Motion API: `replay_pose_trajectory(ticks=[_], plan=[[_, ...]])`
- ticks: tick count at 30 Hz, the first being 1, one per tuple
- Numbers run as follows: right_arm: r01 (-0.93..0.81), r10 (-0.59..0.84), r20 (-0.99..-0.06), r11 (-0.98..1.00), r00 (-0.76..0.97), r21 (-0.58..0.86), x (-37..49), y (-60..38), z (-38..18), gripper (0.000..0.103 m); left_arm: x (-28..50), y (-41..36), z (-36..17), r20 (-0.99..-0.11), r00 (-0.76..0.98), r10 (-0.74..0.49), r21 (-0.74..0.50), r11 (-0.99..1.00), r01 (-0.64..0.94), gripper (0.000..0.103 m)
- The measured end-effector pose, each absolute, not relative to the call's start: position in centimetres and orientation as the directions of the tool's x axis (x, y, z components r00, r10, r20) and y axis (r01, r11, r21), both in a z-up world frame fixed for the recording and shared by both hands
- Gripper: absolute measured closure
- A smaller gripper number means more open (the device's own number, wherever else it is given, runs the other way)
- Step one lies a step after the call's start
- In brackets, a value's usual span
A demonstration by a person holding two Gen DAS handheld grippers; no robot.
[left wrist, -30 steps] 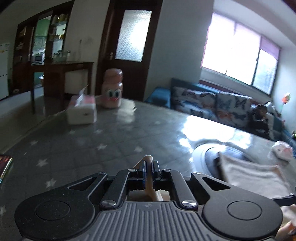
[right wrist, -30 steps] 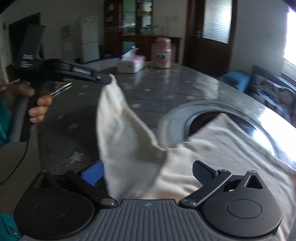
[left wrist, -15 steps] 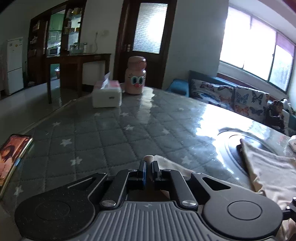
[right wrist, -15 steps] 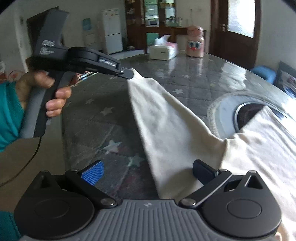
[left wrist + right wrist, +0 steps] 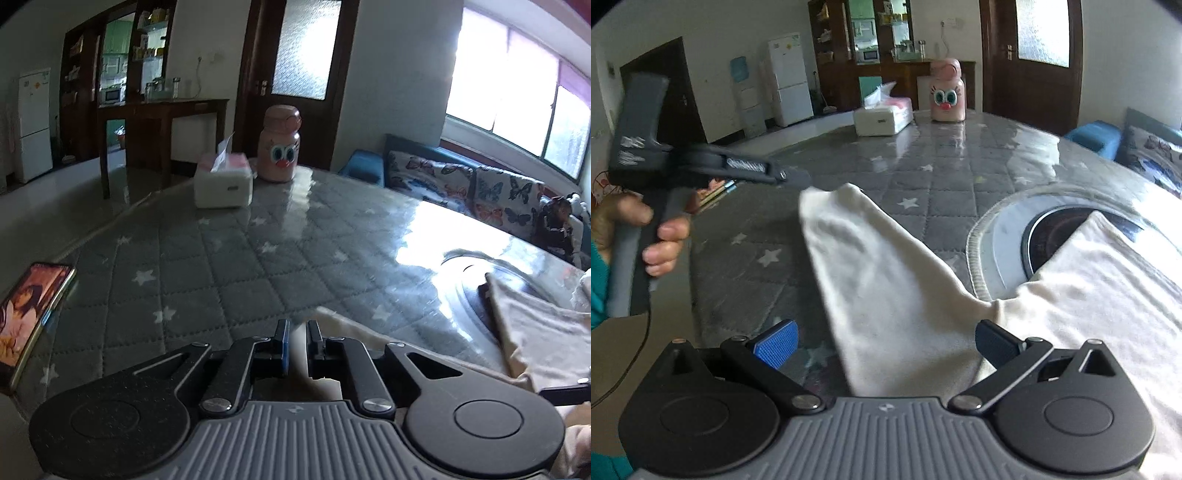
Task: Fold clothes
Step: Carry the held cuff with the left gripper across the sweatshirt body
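- The sleeve, held higher a second ago, now stretches low across the tabletop.
- Left gripper: fingers nearly together on the sleeve end, the gap slightly wider than before.
- Right gripper: fingers wide apart, straddling the sleeve near the shirt body.
- A phone lies at the tabletop's left edge; bare quilted surface runs to the tissue box.

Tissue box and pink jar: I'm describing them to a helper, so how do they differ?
The tissue box is white with a pink top; the jar is pink all over. The box is low and rectangular; the jar is taller and rounded. The box has a tissue sticking out; the jar is capped and bears cartoon eyes. Both stand side by side at the far end of the table.
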State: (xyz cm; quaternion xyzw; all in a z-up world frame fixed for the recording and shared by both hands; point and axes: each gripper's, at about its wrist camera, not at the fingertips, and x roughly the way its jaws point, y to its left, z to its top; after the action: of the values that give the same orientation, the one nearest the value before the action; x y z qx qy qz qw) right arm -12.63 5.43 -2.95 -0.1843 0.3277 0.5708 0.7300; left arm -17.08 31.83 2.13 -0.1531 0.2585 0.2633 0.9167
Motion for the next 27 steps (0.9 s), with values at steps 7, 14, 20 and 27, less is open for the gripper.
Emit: replay_pose_trajectory(ticks=[7,14,20,27], plan=[[-0.959,0.703,-0.703,0.259,0.106,0.114,-13.0,5.9,-3.6,0.0,-14.0,30.9,2.0,-0.578,0.761,0.295,-0.157,0.875,-0.458,0.093],[-0.971,0.695,-0.716,0.21,0.068,0.111,-14.7,4.5,-3.6,0.0,-11.9,31.7,-0.2,-0.639,0.704,0.309,-0.129,0.86,-0.494,0.093],[-0.96,0.736,-0.666,0.257,0.121,0.109,-15.1,1.5,-1.5,0.0,-11.9,30.8,-0.2,-0.647,0.703,0.296,-0.126,0.867,-0.481,0.091],[-0.915,0.717,-0.645,0.398,0.264,0.067,-13.7,-4.5,0.7,0.0,-11.9,26.4,1.4,-0.617,0.767,0.176,-0.145,0.932,-0.331,0.086]])
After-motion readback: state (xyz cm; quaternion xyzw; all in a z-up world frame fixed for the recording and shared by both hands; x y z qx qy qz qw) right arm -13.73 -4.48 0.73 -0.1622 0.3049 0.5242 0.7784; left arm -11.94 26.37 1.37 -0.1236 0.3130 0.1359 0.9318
